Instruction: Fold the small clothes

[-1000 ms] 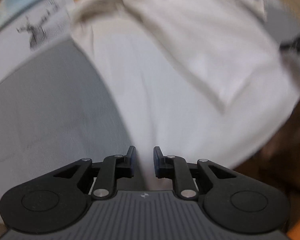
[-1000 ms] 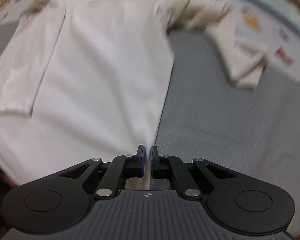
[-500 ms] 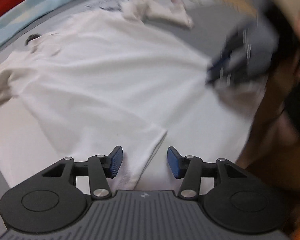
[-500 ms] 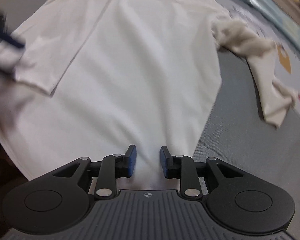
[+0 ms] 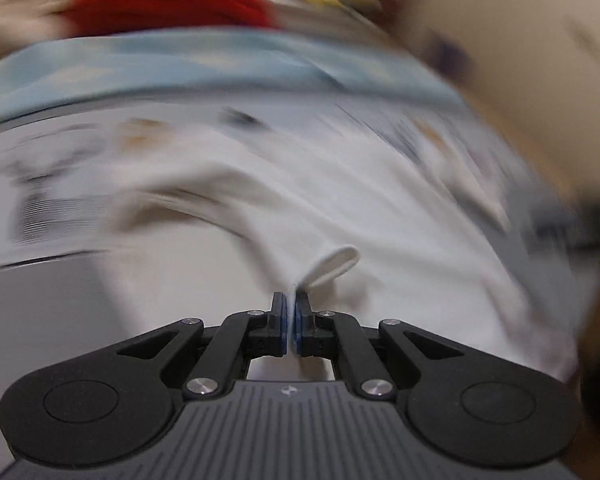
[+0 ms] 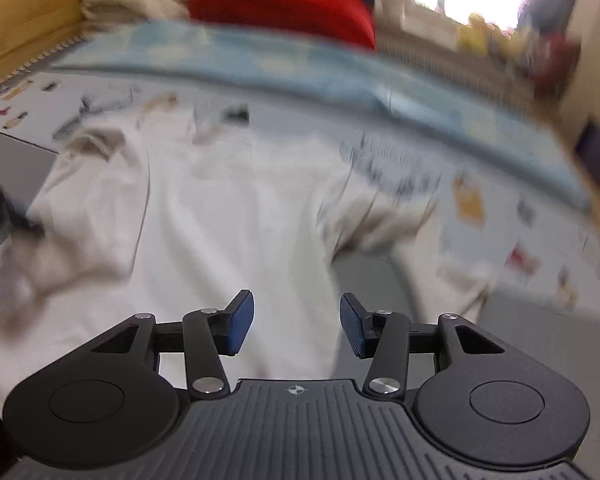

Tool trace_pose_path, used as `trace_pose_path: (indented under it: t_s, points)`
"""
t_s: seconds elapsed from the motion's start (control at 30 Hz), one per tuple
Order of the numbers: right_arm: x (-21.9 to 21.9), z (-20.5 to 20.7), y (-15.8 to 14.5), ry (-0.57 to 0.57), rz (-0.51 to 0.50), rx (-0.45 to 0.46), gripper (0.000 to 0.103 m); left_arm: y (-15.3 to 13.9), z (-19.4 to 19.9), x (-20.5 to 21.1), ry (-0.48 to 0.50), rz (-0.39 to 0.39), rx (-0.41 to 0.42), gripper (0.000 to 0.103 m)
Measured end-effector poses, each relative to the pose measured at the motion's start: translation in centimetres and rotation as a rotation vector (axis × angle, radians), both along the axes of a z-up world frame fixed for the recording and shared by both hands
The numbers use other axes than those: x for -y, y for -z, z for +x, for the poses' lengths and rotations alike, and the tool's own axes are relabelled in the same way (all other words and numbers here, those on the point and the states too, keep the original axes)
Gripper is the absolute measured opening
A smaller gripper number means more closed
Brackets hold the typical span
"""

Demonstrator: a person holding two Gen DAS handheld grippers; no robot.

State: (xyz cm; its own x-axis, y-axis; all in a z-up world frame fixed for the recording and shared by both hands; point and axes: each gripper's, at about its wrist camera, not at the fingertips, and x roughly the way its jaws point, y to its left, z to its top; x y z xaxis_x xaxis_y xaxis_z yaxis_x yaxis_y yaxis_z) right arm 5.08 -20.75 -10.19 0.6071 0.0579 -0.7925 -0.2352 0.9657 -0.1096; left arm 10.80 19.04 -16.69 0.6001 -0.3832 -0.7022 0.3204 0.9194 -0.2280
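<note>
Left tool [image 5: 291,300], jaws just closed, clenched on a fold of the white shirt [image 5: 380,208], a small loop of cloth standing up past its tips. Right tool [image 6: 297,312], jaws just opened, released above the shirt [image 6: 236,216], nothing pinched between its blue pads [image 6: 240,322]. The shirt lies spread on a grey mat [image 6: 540,340], one sleeve [image 6: 384,216] crumpled at right. Both views blurred.

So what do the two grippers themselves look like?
Both match: the left gripper and right gripper have black linkage arms with silver rivets, blue ribbed pads on the fingers, round black housings, and a ridged dark grey body with a small crosshair mark.
</note>
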Motion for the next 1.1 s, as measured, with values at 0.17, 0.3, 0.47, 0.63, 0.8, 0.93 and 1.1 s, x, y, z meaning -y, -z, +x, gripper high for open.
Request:
trace_pose_path:
  t_s: [0.17,0.3,0.47,0.63,0.8,0.93,1.1]
  points:
    - [-2.8,2.5,0.9,-0.02,-0.006,0.001,0.046,0.1,1.4,-15.6,-0.565,-0.009,0.02,0.004]
    - [-4.4,3.6,2.1,-0.034,-0.076,-0.036,0.046,1.5,-1.0,-27.6,-1.105,0.103,-0.029,0.003]
    - [-5.9,4.4,2.8,-0.026,-0.145,-0.066,0.046,2.1,-4.0,-34.5,-1.296,-0.012,-0.035,0.003]
    - [-7.0,5.2,4.3,-0.057,-0.198,-0.115,0.046,0.0,-2.8,-34.2,-1.185,-0.089,0.05,0.003]
    - [-8.4,5.5,5.5,-0.101,-0.227,-0.161,0.049,-3.0,-1.2,-35.7,-1.113,-0.16,0.232,0.003]
    - [-9.0,5.0,5.6,-0.148,-0.241,-0.164,0.049,-1.6,-2.2,-41.2,-1.467,-0.203,0.16,0.0]
    - [-7.7,4.7,5.4,-0.13,-0.251,-0.168,0.049,-0.2,-1.2,-40.2,-1.337,-0.158,0.052,0.001]
